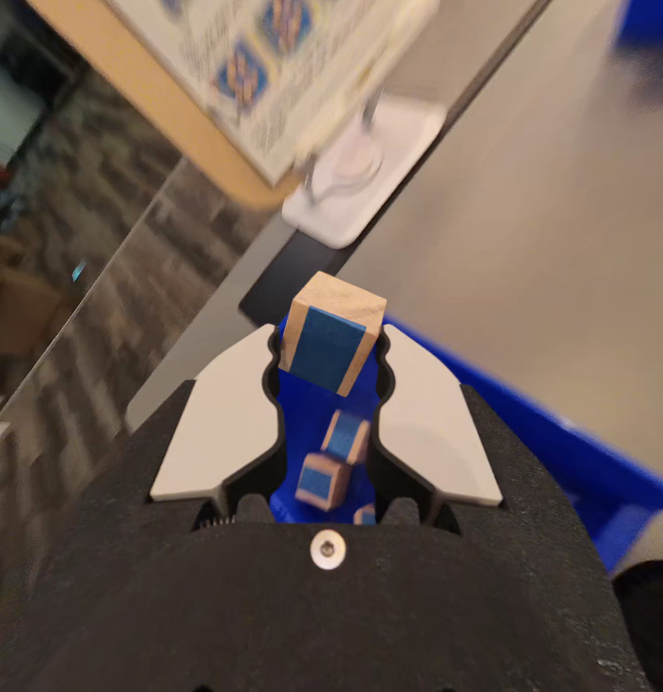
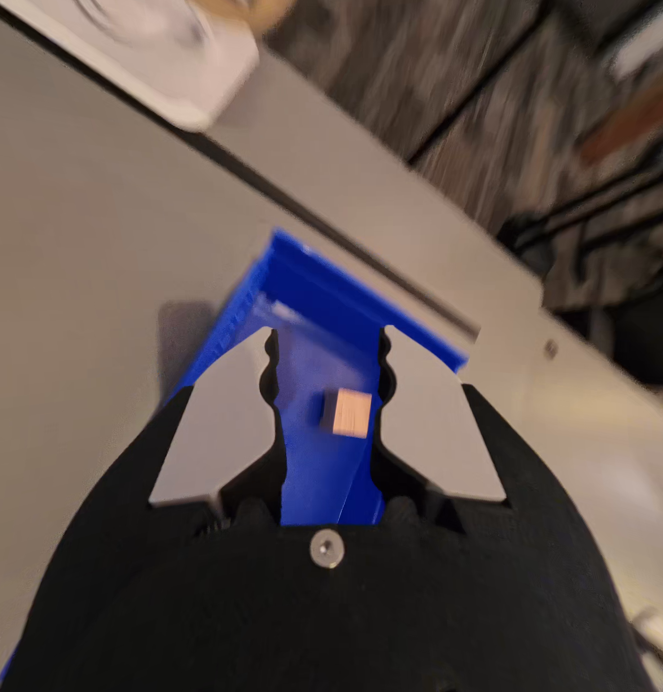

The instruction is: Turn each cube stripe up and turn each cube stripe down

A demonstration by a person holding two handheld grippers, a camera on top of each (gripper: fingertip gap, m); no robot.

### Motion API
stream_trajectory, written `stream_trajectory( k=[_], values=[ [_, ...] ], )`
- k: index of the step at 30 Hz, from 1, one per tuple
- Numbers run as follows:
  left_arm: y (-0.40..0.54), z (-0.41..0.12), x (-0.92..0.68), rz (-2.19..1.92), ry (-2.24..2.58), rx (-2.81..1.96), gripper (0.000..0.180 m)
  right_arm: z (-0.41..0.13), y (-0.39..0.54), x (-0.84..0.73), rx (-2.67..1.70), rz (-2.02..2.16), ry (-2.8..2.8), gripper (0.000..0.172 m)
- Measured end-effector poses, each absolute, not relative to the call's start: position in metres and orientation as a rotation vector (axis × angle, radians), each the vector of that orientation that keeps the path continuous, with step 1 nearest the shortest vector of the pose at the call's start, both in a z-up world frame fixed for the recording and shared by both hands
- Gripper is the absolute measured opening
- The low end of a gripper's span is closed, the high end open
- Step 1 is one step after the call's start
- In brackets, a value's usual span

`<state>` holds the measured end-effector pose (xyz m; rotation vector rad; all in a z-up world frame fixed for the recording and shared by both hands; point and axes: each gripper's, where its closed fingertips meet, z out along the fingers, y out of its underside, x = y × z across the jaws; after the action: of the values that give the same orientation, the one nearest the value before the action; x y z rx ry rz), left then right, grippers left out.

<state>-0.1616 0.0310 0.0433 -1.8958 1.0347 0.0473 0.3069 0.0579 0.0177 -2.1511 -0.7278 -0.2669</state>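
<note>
My left gripper is shut on a wooden cube at its fingertips, and both pads press on the cube's sides. The cube's blue stripe faces the camera. I hold it above a blue bin. Below, in the bin, lie more striped cubes with blue stripes showing. My right gripper is open and empty above a blue bin. One wooden cube lies on that bin's floor with a plain wood face up, well below the fingers.
The bins stand on a grey table. A white stand base with a printed board stands at the table's far edge. A dark flat slab lies just beyond the held cube. The floor lies past the table edge.
</note>
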Motion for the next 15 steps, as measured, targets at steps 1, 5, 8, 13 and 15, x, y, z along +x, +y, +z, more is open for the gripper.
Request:
stream_trajectory(
  k=[1,5,8,13,15],
  values=[
    [0.020,0.062,-0.145,-0.063,1.027,-1.818,0.049,0.033,0.057,0.282,-2.021,-0.262,-0.807,0.052],
    [-0.035,0.111,-0.067,-0.584,1.072,-1.609,0.049,0.074,0.014,0.155,-1.413,-0.149,-1.136,0.070],
    [-0.064,0.121,-0.020,-0.902,1.082,-1.565,0.048,0.089,-0.040,0.090,-0.987,-0.192,-1.235,0.075],
    [-0.101,0.114,0.030,-1.256,1.163,-1.552,0.048,0.099,-0.101,0.045,-0.694,-0.202,-1.242,0.072],
    [-0.111,0.109,0.041,-1.351,1.192,-1.564,0.048,0.103,-0.107,0.043,-0.655,-0.244,-1.222,0.071]
  ],
)
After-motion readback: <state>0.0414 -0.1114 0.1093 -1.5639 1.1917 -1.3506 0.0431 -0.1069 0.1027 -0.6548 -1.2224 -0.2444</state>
